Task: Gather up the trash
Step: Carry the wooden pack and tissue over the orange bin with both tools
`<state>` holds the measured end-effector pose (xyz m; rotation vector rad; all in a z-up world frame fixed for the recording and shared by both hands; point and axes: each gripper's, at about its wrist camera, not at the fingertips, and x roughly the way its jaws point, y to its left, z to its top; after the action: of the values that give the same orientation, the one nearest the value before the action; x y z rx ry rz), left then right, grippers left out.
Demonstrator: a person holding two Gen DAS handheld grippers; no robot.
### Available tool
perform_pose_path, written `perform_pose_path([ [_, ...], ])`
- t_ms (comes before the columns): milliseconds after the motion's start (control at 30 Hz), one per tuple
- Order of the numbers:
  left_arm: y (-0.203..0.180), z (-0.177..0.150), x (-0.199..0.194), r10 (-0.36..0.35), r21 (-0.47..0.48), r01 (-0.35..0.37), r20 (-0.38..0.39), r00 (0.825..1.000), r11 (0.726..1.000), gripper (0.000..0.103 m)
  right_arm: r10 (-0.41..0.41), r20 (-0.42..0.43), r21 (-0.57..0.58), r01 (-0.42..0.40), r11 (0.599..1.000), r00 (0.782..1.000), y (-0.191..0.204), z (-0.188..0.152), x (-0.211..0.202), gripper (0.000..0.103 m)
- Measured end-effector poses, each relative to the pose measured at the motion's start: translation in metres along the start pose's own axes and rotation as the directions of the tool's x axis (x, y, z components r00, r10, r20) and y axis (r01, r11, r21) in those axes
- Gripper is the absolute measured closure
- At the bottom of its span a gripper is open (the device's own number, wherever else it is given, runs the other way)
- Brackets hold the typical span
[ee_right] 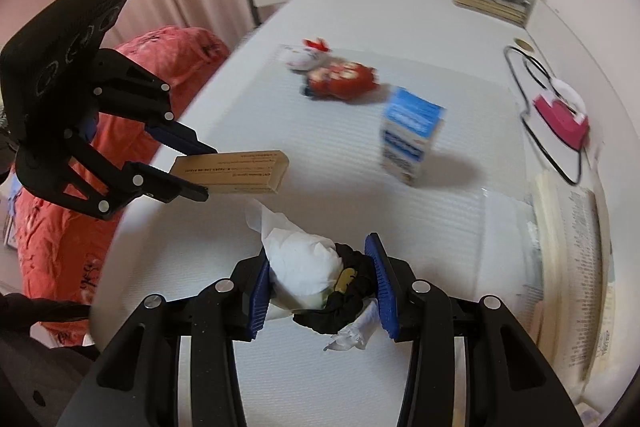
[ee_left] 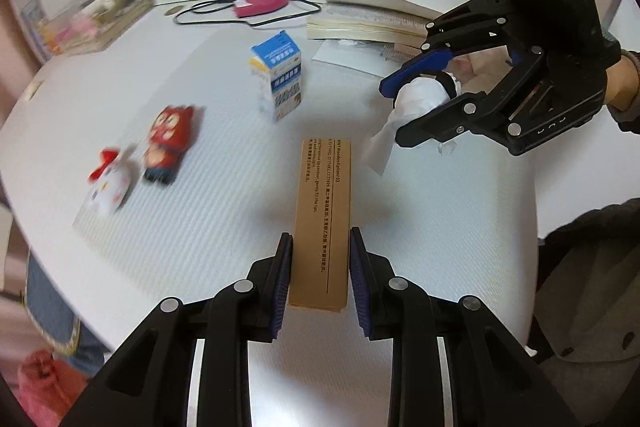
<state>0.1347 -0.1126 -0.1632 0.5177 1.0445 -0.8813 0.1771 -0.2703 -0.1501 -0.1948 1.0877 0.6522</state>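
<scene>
My left gripper (ee_left: 320, 251) is shut on a long tan cardboard box (ee_left: 322, 211) and holds it above the white table (ee_left: 208, 239); the box also shows in the right wrist view (ee_right: 236, 171). My right gripper (ee_right: 318, 259) is shut on a wad of white tissue (ee_right: 304, 263) with a black and yellow wrapper (ee_right: 348, 287) in it. In the left wrist view the right gripper (ee_left: 396, 115) holds the tissue wad (ee_left: 416, 99) at the right. A blue and white milk carton (ee_left: 280, 75) stands upright mid-table, and shows in the right wrist view (ee_right: 410, 135).
Two small plush toys, one red (ee_left: 170, 143) and one white (ee_left: 112, 183), lie at the left. A pink device with a black cord (ee_left: 260, 1), an open book (ee_left: 368, 23) and a clear plastic box (ee_left: 100, 11) sit at the far side. A red bag (ee_right: 80, 195) hangs beside the table.
</scene>
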Motion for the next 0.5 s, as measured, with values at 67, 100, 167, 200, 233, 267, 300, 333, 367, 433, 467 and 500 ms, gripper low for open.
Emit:
perform_pose_path([
  [67,-0.004,-0.011,-0.011,0.019,-0.017,-0.019,-0.002,1.0,1.0,0.073,0.023,0.006,-0.027,-0.022,0.999,1.0,0.014,0.002,-0.004,0.059],
  [100,-0.005,-0.015,-0.015,0.026,-0.027,-0.026,-0.002,1.0,0.999,0.073,0.034,0.006,-0.038,-0.033,0.999,0.999,0.02,0.004,-0.005,0.059],
  [167,-0.007,-0.027,-0.027,0.045,-0.054,-0.045,-0.003,0.999,0.998,0.073,0.057,0.012,-0.065,-0.056,0.996,0.998,0.034,0.007,-0.008,0.059],
  [200,-0.008,-0.034,-0.034,0.058,-0.074,-0.058,-0.001,0.998,0.996,0.073,0.067,0.013,-0.074,-0.066,0.995,0.998,0.039,0.008,-0.008,0.059],
  [233,-0.009,-0.04,-0.04,0.065,-0.091,-0.065,0.001,0.998,0.994,0.073,0.079,0.014,-0.085,-0.078,0.993,0.997,0.045,0.01,-0.009,0.059],
  [267,-0.01,-0.047,-0.046,0.077,-0.111,-0.076,0.005,0.997,0.991,0.073,0.095,0.016,-0.096,-0.093,0.991,0.995,0.053,0.013,-0.01,0.059],
  [300,-0.01,-0.052,-0.05,0.084,-0.125,-0.082,0.007,0.996,0.989,0.073,0.11,0.017,-0.102,-0.108,0.989,0.994,0.058,0.015,-0.01,0.059],
  [333,-0.012,-0.059,-0.056,0.095,-0.141,-0.093,0.007,0.995,0.986,0.073,0.127,0.016,-0.112,-0.124,0.986,0.992,0.065,0.017,-0.009,0.059],
  [367,-0.013,-0.065,-0.06,0.107,-0.153,-0.105,0.005,0.994,0.983,0.073,0.142,0.014,-0.129,-0.139,0.982,0.99,0.074,0.02,-0.008,0.059],
  [433,-0.012,-0.082,-0.071,0.13,-0.193,-0.127,0.001,0.992,0.973,0.073,0.166,0.009,-0.162,-0.163,0.973,0.986,0.091,0.026,-0.005,0.059],
  [467,-0.012,-0.09,-0.075,0.139,-0.212,-0.135,0.001,0.99,0.968,0.073,0.184,0.003,-0.181,-0.18,0.967,0.983,0.101,0.029,-0.002,0.059],
  [500,-0.011,-0.098,-0.08,0.148,-0.231,-0.144,-0.001,0.989,0.962,0.073,0.196,-0.003,-0.197,-0.193,0.961,0.981,0.109,0.032,0.0,0.059],
])
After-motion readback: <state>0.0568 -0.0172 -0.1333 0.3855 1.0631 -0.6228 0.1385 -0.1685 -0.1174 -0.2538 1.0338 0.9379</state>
